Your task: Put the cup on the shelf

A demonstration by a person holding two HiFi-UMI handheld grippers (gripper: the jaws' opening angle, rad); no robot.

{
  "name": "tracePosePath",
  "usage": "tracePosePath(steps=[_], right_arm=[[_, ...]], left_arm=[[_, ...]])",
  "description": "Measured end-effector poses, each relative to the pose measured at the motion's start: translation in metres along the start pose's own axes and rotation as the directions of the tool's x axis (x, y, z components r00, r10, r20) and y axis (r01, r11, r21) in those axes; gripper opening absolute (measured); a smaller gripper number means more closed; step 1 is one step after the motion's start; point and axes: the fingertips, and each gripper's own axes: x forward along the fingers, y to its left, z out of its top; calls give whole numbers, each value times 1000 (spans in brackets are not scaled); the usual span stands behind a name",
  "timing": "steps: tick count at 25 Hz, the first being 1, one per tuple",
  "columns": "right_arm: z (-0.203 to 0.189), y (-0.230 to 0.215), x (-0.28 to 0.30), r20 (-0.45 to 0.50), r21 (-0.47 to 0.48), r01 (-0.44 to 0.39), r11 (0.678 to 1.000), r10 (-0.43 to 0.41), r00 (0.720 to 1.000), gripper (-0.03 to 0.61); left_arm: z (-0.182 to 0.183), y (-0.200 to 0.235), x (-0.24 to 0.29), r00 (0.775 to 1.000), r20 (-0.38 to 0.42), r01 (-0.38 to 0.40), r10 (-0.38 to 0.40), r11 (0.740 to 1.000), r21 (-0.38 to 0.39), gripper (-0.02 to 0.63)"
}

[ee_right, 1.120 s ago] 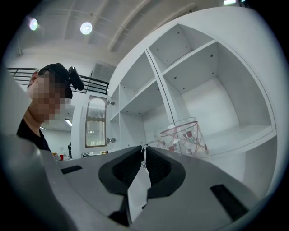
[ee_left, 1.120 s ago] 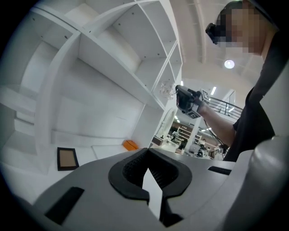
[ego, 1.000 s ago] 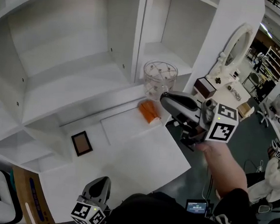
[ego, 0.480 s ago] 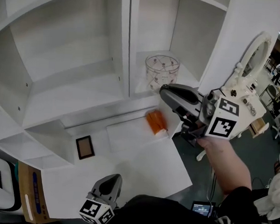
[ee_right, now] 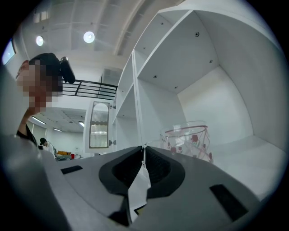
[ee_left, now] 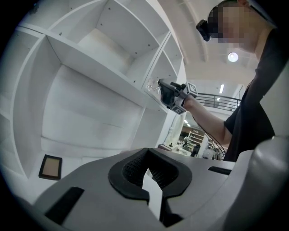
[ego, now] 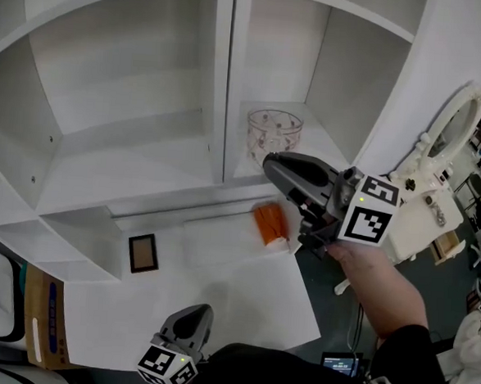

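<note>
A clear glass cup (ego: pixel 273 132) with small red flowers stands upright on the floor of the shelf's right compartment (ego: pixel 330 148), near its front edge. My right gripper (ego: pixel 267 160) hovers just in front of and below the cup, jaws shut with nothing between them. In the right gripper view the cup (ee_right: pixel 187 140) rises just beyond the shut right gripper (ee_right: pixel 143 149), slightly right, apart from it. My left gripper (ego: pixel 199 312) hangs low over the white table's near edge, shut and empty; the left gripper view shows the left gripper (ee_left: pixel 146 153) closed.
An orange object (ego: pixel 271 224) lies on the white table (ego: pixel 218 284) below the cup's compartment. A small brown picture frame (ego: pixel 142 254) lies to the left. A white mirror (ego: pixel 450 128) stands to the right, a cardboard box (ego: pixel 38 329) at the lower left.
The head view has swung, showing more of the shelf. The cup stays standing on the shelf, and my right gripper stays shut just in front of it. The left gripper has barely moved.
</note>
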Motion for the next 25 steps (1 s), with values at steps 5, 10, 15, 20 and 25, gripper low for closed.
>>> tracePosePath(steps=[5, 10, 15, 20, 25], right_arm=[[-9, -7, 2, -15, 55, 47, 997, -46, 999, 32], [-13, -17, 1, -9, 88, 106, 990, -105, 994, 32], [-19, -18, -11, -37, 32, 188, 982, -187, 982, 35], [-24, -22, -22, -78, -116, 302, 946, -312, 947, 51], [-18, -26, -38, -76, -260, 415, 872, -447, 891, 52]], left_arm=[[-4, 13, -5, 999, -16, -33, 33, 999, -13, 11], [-2, 15, -5, 999, -32, -6, 5, 1000, -5, 11], [-6, 17, -10, 999, -48, 24, -24, 1000, -4, 11], [-6, 25, -23, 998, -55, 38, -38, 999, 0, 12], [-6, 29, -36, 997, -54, 52, -52, 999, 6, 11]])
